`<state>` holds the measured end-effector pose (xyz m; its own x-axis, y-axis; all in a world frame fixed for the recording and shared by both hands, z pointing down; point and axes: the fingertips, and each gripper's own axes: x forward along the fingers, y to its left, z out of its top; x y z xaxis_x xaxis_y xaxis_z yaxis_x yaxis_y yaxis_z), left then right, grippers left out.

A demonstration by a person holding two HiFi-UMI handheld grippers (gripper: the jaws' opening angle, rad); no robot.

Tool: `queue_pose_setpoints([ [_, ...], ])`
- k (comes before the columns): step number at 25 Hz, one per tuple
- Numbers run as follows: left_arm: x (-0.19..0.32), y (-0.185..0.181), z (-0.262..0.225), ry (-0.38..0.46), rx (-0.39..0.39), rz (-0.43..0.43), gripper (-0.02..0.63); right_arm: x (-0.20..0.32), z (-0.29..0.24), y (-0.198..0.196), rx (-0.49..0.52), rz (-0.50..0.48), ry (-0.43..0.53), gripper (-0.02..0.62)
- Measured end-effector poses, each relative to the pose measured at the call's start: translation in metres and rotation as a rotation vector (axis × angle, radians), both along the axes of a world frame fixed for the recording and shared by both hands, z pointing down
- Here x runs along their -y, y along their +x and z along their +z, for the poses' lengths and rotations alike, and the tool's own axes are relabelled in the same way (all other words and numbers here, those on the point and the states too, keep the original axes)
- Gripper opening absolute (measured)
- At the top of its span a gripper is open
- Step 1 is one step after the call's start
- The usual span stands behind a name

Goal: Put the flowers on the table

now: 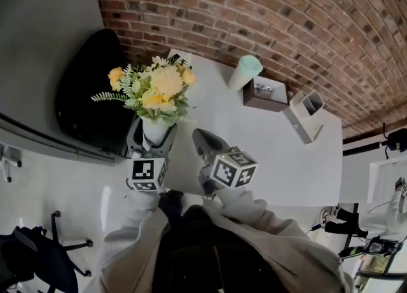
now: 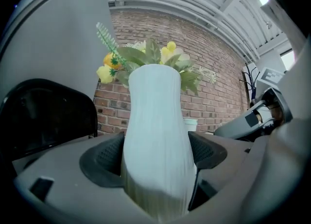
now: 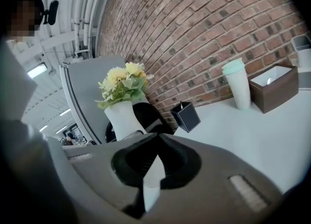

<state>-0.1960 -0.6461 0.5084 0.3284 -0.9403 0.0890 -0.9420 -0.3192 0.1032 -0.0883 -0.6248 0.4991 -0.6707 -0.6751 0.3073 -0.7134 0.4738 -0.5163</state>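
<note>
A white ribbed vase with yellow flowers and green leaves stays upright at the left edge of the white table. My left gripper is shut on the vase's lower body. In the left gripper view the vase fills the gap between both dark pads, and the flowers rise above it. I cannot tell whether its base rests on the table. My right gripper is shut and holds nothing, just right of the vase, above the table. From the right gripper view the vase is at the left.
A mint cup, a brown box and a white holder stand at the table's far side by the brick wall. A small black box sits near the far left corner. A black chair is left of the table.
</note>
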Motion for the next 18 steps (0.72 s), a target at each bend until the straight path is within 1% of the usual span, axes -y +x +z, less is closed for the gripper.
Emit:
queue_pose_setpoints([
  [2, 0.015, 0.001, 0.004, 0.014, 0.006, 0.006, 0.41, 0.01, 0.004, 0.0, -0.008, 0.009, -0.003, 0.0],
  [10, 0.059, 0.009, 0.022, 0.048, 0.078, 0.043, 0.41, 0.035, 0.017, 0.01, -0.026, 0.05, -0.025, 0.0],
  [15, 0.06, 0.013, 0.025, 0.065, 0.095, 0.047, 0.41, 0.039, 0.02, 0.016, -0.028, 0.066, -0.036, 0.0],
  [18, 0.053, 0.016, 0.027, 0.065, 0.127, 0.06, 0.41, 0.038, 0.019, 0.013, -0.019, 0.059, -0.037, 0.0],
])
